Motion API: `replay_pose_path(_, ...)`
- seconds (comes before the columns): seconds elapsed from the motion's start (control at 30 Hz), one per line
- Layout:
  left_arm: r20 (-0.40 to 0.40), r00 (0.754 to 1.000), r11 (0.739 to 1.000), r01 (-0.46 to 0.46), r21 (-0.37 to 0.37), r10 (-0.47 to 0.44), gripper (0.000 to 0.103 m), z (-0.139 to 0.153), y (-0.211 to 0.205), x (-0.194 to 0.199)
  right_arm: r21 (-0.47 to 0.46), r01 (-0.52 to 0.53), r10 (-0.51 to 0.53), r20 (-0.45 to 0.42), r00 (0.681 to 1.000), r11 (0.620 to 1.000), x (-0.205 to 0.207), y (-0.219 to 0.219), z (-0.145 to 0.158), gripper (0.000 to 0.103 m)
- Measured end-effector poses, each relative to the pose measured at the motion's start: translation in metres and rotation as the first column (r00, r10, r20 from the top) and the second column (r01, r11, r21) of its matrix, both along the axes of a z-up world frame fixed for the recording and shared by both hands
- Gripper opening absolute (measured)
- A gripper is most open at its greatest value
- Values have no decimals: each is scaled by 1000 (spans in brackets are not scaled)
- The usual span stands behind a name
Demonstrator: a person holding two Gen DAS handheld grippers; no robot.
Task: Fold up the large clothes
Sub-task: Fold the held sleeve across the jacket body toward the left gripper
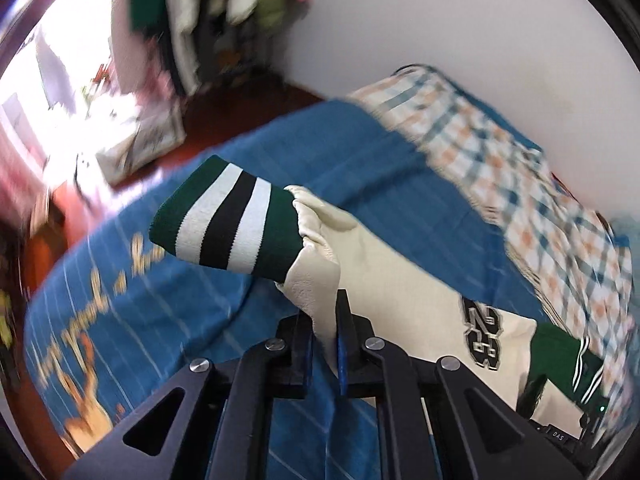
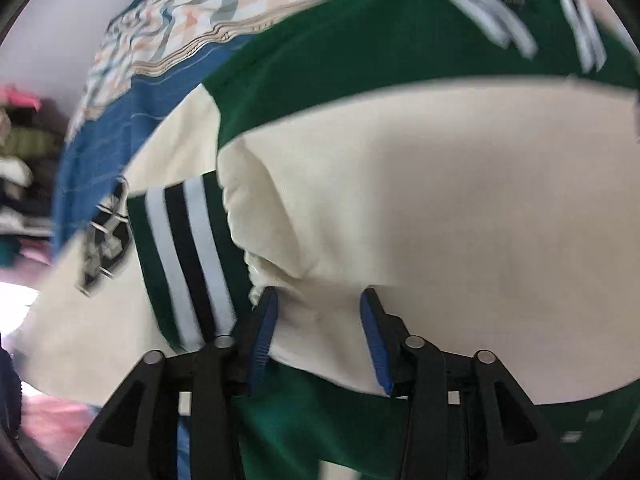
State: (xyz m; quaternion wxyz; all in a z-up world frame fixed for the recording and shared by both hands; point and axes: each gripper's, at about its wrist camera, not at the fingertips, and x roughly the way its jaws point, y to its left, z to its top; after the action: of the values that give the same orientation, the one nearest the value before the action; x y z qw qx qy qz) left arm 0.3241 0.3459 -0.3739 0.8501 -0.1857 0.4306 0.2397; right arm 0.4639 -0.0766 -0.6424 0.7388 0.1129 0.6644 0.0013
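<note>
The left claw (image 1: 325, 320) pinches the sleeve (image 1: 360, 264), its cuff (image 1: 228, 220) pointing away, while the right claw (image 2: 318, 320) hangs open over the jacket (image 2: 440, 184).

Cream-sleeved green varsity jacket (image 1: 404, 280) lies on the bed, one striped-cuff sleeve lifted.

One jacket (image 1: 404, 280) with two striped cuffs (image 1: 228, 220), one seen ahead of each of two grippers (image 1: 325, 344); one blue bedspread (image 1: 360, 168) beneath them; one checked blanket (image 1: 520, 168) beyond and right of the left tool.
</note>
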Motion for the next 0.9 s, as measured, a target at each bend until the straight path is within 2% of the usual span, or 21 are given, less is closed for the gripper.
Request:
replay_pose_path(0.03,0,1000,999,24,30,-24,6,8,-6,3,-94,-4,5,7,1000,996,-5,-6,10,77)
replay_pose_path(0.1,-1,995,988,100,121,-100,6,30,-33,14,-240,-1,8,29,1000,971,-13,-17,27,83)
replay_pose_path(0.17,-8,984,961,175,213,-177,5,50,-67,22,-323,20,-8,37,999,946,-21,-31,40,87)
replay_pose_path(0.27,-18,962,933,270,237,-274,5,67,-112,33,-364,56,-45,40,998,930,-29,-57,48,88)
replay_pose_path(0.37,-19,932,916,360,176,-363,4,73,-164,45,-339,101,-92,42,995,935,-24,-77,50,88)
replay_pose_path(0.47,-10,891,880,450,151,-454,3,77,-226,60,-306,170,-161,55,985,937,-34,-118,58,88)
replay_pose_path(0.5,0,871,863,487,136,-491,3,77,-252,64,-294,192,-183,58,981,936,-28,-133,59,88)
replay_pose_path(0.63,30,795,795,605,48,-606,3,70,-351,80,-273,288,-281,68,957,918,-51,-204,65,88)
replay_pose_path(0.67,40,759,760,650,17,-650,2,64,-389,83,-274,311,-305,66,950,910,-58,-225,65,88)
replay_pose_path(0.73,52,709,709,705,-10,-704,2,55,-442,84,-276,354,-352,60,934,894,-77,-261,62,88)
replay_pose_path(0.77,54,667,666,745,-32,-743,2,45,-479,83,-274,375,-375,54,925,886,-88,-283,59,88)
replay_pose_path(0.8,53,641,639,768,-44,-766,2,37,-502,81,-277,390,-394,43,918,878,-98,-301,55,88)
replay_pose_path(0.83,48,611,609,791,-57,-790,2,30,-528,78,-277,404,-412,33,911,872,-106,-315,51,88)
replay_pose_path(0.87,30,570,568,821,-65,-821,3,15,-560,73,-272,423,-435,19,900,864,-118,-334,45,88)
replay_pose_path(0.9,7,549,548,834,-63,-836,3,6,-579,71,-266,437,-453,2,892,859,-130,-349,40,88)
